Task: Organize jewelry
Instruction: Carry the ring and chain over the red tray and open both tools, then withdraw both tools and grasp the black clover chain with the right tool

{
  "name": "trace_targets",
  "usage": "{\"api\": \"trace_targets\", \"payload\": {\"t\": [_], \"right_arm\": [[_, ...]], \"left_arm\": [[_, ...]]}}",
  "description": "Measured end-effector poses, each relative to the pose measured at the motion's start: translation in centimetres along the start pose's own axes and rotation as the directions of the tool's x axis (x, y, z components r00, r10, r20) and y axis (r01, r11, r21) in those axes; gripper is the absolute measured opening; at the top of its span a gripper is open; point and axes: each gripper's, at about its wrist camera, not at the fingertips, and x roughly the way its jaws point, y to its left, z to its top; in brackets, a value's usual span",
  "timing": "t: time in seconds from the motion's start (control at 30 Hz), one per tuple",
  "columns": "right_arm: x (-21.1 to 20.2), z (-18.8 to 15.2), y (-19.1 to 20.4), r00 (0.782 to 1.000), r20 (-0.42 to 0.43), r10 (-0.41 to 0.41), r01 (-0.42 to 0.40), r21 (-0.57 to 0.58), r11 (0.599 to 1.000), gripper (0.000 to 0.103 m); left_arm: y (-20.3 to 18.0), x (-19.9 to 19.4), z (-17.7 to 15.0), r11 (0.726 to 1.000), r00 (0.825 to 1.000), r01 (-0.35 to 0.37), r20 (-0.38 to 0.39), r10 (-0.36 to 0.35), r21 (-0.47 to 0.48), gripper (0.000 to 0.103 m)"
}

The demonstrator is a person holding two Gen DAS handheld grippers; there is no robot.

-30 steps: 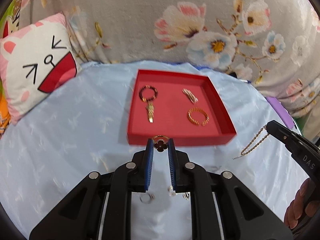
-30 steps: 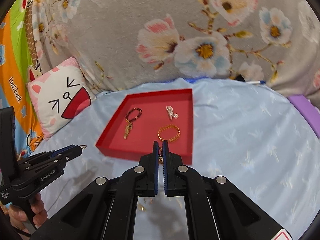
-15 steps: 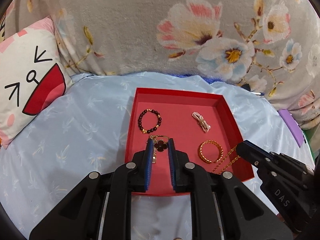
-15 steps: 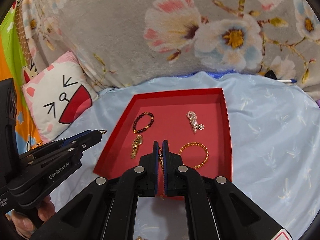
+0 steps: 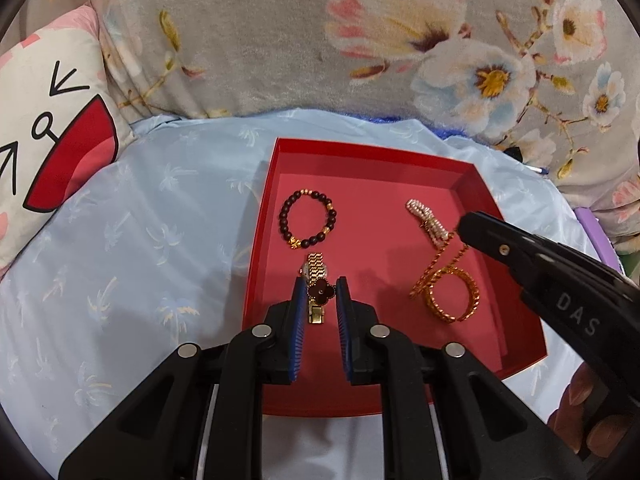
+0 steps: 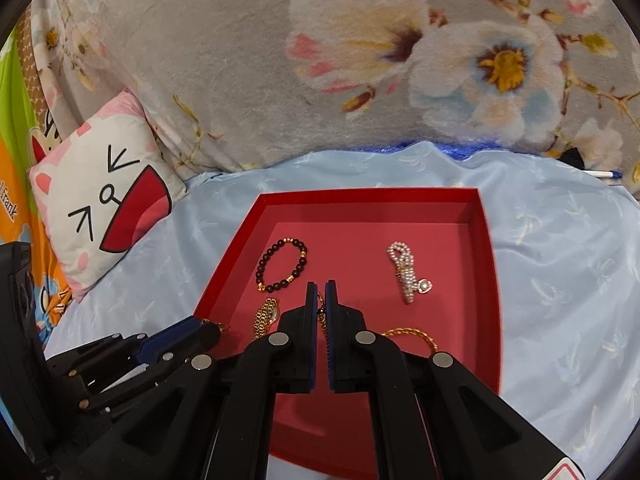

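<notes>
Left gripper (image 5: 321, 294) is clamped on a dark clover ring (image 5: 320, 291), held over the red tray (image 5: 400, 160) toward its 7 o'clock corner. Right gripper (image 6: 321, 300) is pinched narrow on a gold chain (image 5: 440, 258). The chain's long axis runs from 1 o'clock to 7 o'clock, its lower end reaching the gold bangle (image 5: 452, 296).

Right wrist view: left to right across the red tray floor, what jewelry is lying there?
Gold watch → dark beaded bracelet → pearl piece. All in the red tray. The gold bangle is left out, mostly hidden behind the gripper.
</notes>
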Motion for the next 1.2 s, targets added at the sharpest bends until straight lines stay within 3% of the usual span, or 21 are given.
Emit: {"api": "trace_targets", "payload": {"t": [0.2, 0.27, 0.43, 0.6, 0.8, 1.0, 1.2], "right_arm": [[2.6, -0.3, 0.5, 0.999, -0.034, -0.018, 0.017, -0.026, 1.000, 0.005], [2.5, -0.4, 0.4, 0.999, -0.023, -0.026, 0.025, -0.027, 0.999, 0.016], [0.6, -1.0, -0.4, 0.999, 0.023, -0.038, 0.038, -0.013, 0.999, 0.022], [-2.5, -2.5, -1.3, 0.997, 0.064, -0.039, 0.039, 0.002, 0.999, 0.029], [-6.9, -7.0, -1.7, 0.997, 0.075, -0.016, 0.015, 0.021, 1.000, 0.031], [-9.8, -13.6, -1.4, 0.999, 0.021, -0.045, 0.045, 0.011, 0.999, 0.032], [-11.8, -18.8, -1.2, 0.997, -0.033, -0.068, 0.068, 0.010, 0.998, 0.032]], "left_arm": [[0.8, 1.2, -0.4, 1.000, 1.000, -0.013, -0.027, 0.012, -0.018, 0.015], [1.0, 1.4, -0.5, 1.000, 1.000, -0.017, -0.026, 0.017, -0.023, 0.016], [1.5, 1.1, -0.5, 0.999, 1.000, -0.018, -0.013, 0.018, -0.047, 0.034], [1.6, -0.4, -0.6, 0.998, 1.000, -0.016, 0.014, 0.017, -0.054, 0.036], [1.9, -3.6, -2.5, 0.998, 0.998, -0.019, 0.050, 0.023, -0.061, 0.037], [2.1, -6.8, -7.4, 0.998, 0.998, -0.041, 0.048, 0.043, -0.057, 0.039], [1.7, -8.3, -12.2, 0.998, 1.000, -0.011, 0.011, 0.012, -0.066, 0.044]]}}
